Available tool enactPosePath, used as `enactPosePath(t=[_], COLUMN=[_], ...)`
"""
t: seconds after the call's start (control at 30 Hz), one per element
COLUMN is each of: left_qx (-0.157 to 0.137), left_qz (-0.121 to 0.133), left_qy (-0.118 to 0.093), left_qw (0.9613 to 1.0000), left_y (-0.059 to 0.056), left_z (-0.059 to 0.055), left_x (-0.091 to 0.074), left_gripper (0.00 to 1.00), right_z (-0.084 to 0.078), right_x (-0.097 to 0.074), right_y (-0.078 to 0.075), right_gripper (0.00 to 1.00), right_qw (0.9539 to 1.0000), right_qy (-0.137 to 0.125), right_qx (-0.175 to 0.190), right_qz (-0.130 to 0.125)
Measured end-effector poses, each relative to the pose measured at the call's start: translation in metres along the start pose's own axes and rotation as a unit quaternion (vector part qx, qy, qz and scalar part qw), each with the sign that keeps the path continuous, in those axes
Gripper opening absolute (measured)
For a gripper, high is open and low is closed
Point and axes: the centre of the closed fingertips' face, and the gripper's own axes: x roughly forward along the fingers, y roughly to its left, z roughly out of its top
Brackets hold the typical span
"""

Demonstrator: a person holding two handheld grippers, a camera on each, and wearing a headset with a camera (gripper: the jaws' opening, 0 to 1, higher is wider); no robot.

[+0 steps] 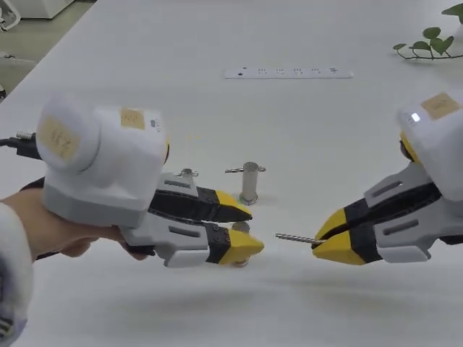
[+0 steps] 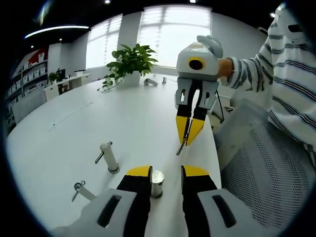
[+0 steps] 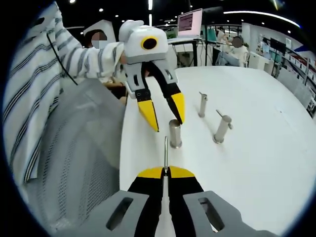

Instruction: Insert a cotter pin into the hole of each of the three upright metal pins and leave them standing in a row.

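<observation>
My left gripper (image 1: 253,228) (image 2: 168,171) is open, its yellow jaws straddling an upright metal pin (image 1: 240,228) (image 2: 157,182) (image 3: 175,133) with an empty hole. Facing it from the right, my right gripper (image 1: 317,242) (image 3: 166,170) is shut on a cotter pin (image 1: 293,238) (image 3: 166,150) (image 2: 181,147) that points at this metal pin, a short gap away. Behind stands a second metal pin (image 1: 249,182) (image 2: 108,157) (image 3: 222,128) with a cotter pin through it. A third metal pin (image 1: 187,173) (image 2: 81,190) (image 3: 202,103), also fitted, is partly hidden by the left gripper.
A white power strip (image 1: 289,72) lies far back on the white table (image 1: 325,144). A trailing plant (image 1: 430,43) sits at the back right corner. A person's sleeve and a mesh chair (image 2: 256,163) are beside the table's near edge.
</observation>
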Motion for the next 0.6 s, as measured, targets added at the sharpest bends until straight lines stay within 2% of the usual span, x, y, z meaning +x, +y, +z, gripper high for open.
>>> enactPosePath(t=[0.07,0.17,0.3,0.33,0.43,0.47,0.6], left_qx=[-0.002,-0.018,-0.026,-0.028,-0.054,-0.064,-0.065], left_qz=[0.009,0.012,0.018,0.023,0.066,0.072,0.082], left_qy=[-0.002,0.013,0.009,0.009,-0.003,-0.013,-0.008], left_qw=[1.0,0.9997,0.9995,0.9993,0.9963,0.9953,0.9945], left_y=[0.004,0.004,0.003,0.004,0.016,0.018,0.021], left_z=[-0.004,-0.015,-0.019,-0.02,-0.02,-0.019,-0.021], left_x=[0.0,0.001,0.004,0.005,0.005,0.006,0.005], left_gripper=[0.24,0.25,0.25,0.25,0.25,0.25,0.24], right_z=[0.0,-0.002,-0.002,-0.002,-0.001,-0.001,-0.002], right_x=[0.002,0.006,0.008,0.01,0.012,0.013,0.016], right_y=[0.0,-0.002,-0.003,-0.003,-0.006,-0.007,-0.013], right_gripper=[0.04,0.04,0.04,0.04,0.04,0.04,0.04], right_qw=[1.0,0.9999,0.9999,0.9999,0.9998,0.9997,0.9993], right_qy=[0.002,0.011,0.014,0.015,0.017,0.018,0.027], right_qx=[0.001,0.0,0.002,0.002,-0.001,0.001,0.003], right_qz=[-0.001,-0.005,-0.006,-0.007,-0.014,-0.018,-0.025])
